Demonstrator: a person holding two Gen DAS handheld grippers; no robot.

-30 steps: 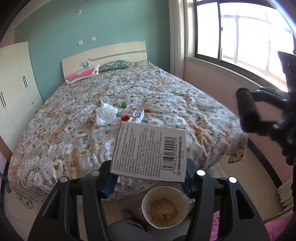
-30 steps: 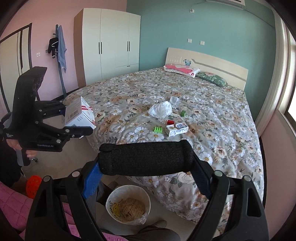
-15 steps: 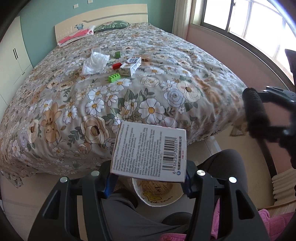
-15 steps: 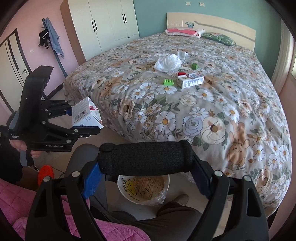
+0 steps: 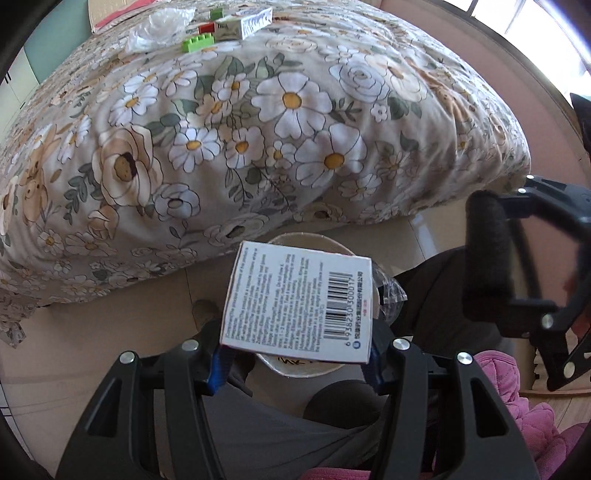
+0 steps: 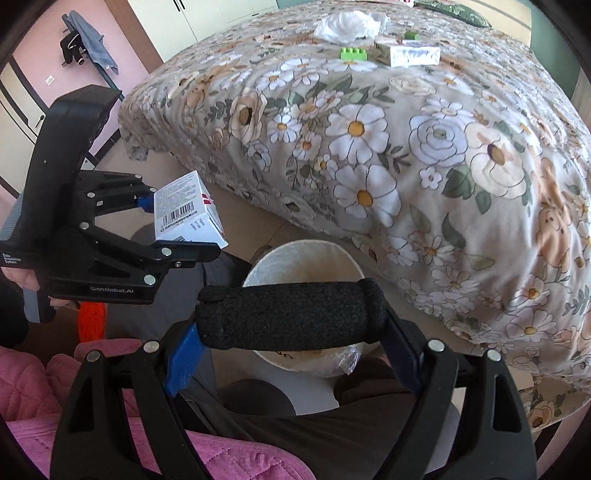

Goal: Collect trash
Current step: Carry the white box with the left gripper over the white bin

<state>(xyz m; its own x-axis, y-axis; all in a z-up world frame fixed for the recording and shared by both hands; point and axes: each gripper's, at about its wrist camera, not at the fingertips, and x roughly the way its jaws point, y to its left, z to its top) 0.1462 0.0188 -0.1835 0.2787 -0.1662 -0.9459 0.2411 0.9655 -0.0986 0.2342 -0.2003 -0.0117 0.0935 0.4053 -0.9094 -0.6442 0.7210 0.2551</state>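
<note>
- Fingers (image 5: 218, 363) of the left gripper (image 5: 295, 350) are clamped on the two side faces of a small white cardboard box with printed text and a barcode (image 5: 299, 302), its printed face turned to the left wrist camera.
- Just beyond those fingertips and below the box sits a round white waste bin with a clear plastic liner (image 5: 306, 367), so the box hangs over the bin's mouth.
- My judgement: the box is light, stiff but crushable, with smooth faces; the side-face hold near one end suits it, and a light squeeze is enough.
- Farther past the fingers, on the flower-patterned bedspread (image 5: 258, 122), lie a crumpled clear plastic bag (image 5: 159, 27), a green toy brick (image 5: 198, 42) and a long white carton (image 5: 245, 24).
- From the right wrist view, the right gripper (image 6: 291, 317) is closed on a black foam cylinder (image 6: 291, 319), pinched end to end between the blue pads (image 6: 183, 360).
- Foam is soft, light and springy, so it likely grips well.
- Bin (image 6: 295, 254) lies directly under these fingers; the left gripper (image 6: 173, 229) and its box (image 6: 188, 212) are off to their left.
</note>
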